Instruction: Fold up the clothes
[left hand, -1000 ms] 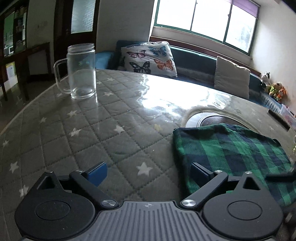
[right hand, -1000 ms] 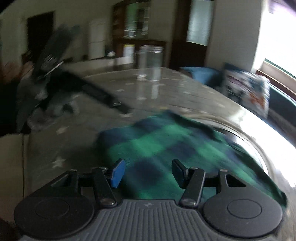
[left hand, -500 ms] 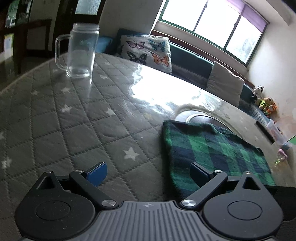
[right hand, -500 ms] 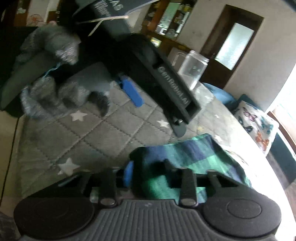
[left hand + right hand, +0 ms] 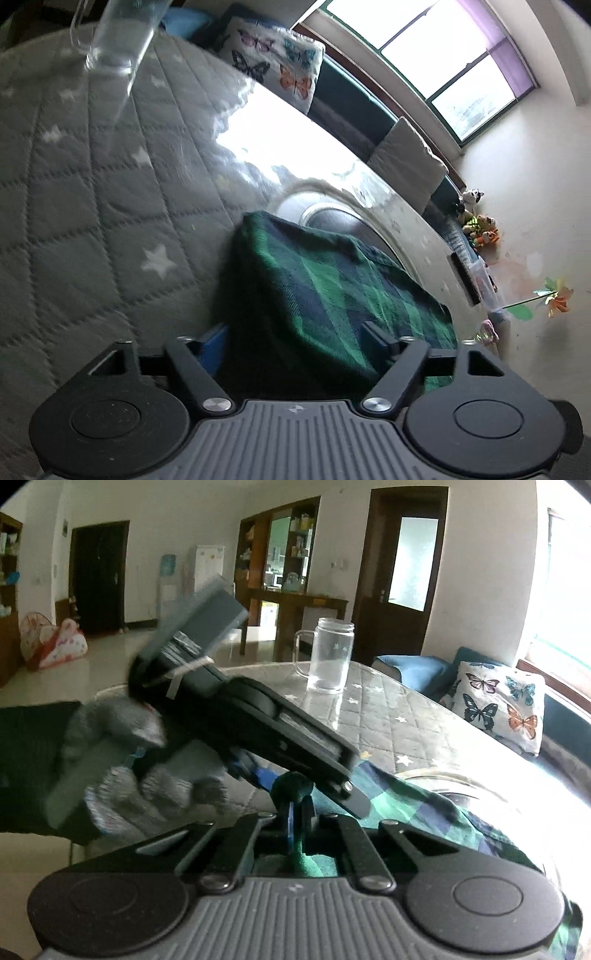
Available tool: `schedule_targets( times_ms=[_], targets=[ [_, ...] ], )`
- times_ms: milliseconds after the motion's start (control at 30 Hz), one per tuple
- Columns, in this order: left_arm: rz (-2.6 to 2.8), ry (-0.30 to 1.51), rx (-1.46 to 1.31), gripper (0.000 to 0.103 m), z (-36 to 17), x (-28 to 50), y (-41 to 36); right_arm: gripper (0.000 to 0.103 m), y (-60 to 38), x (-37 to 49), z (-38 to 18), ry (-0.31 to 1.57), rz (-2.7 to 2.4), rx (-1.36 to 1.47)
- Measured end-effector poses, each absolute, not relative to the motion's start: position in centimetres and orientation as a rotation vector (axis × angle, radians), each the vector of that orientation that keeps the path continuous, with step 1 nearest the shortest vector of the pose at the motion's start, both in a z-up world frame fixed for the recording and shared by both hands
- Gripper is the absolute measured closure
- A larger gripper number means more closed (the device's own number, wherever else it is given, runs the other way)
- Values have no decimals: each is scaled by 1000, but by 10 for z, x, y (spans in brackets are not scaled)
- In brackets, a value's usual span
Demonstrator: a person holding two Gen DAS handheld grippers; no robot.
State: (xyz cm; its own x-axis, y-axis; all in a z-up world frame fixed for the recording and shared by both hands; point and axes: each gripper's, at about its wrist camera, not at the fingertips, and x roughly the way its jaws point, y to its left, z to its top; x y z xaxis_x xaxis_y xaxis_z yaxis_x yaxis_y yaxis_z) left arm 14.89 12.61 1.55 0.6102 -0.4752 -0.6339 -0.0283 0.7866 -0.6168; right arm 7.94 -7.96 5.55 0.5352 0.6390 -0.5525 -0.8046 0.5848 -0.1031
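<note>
A green and navy plaid cloth [image 5: 325, 280] lies on the grey star-quilted table [image 5: 110, 206]. My left gripper [image 5: 291, 338] straddles the cloth's near left corner. Its jaws are closing, with the cloth between them; the blue left pad [image 5: 214, 343] is at the cloth's edge and the right finger rests on top of the fabric. In the right wrist view my right gripper [image 5: 295, 812] is shut on a bunched edge of the same cloth [image 5: 424, 805], lifted a little off the table. A gloved hand [image 5: 147, 782] holds the left tool just ahead of it.
A clear glass mug [image 5: 330, 657] stands at the table's far side. A round dark inset [image 5: 328, 218] shows in the table beyond the cloth. A butterfly pillow [image 5: 498, 705] and a bench lie past the table's edge under the window.
The left gripper rolled and dipped onto the cloth's corner, and its jaws narrowed around it. The right gripper shut on the cloth's edge and rose with it.
</note>
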Motion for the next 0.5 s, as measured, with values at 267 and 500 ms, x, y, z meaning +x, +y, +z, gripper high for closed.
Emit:
schedule_targets(
  times_ms=[267,500],
  targets=[
    [-307,909,-772,86,-2,140,124,100,-95,56,58,503,937,-348],
    [-291,882,-768,91,4,134,122,87,-130,57,61,551,961,-255]
  ],
)
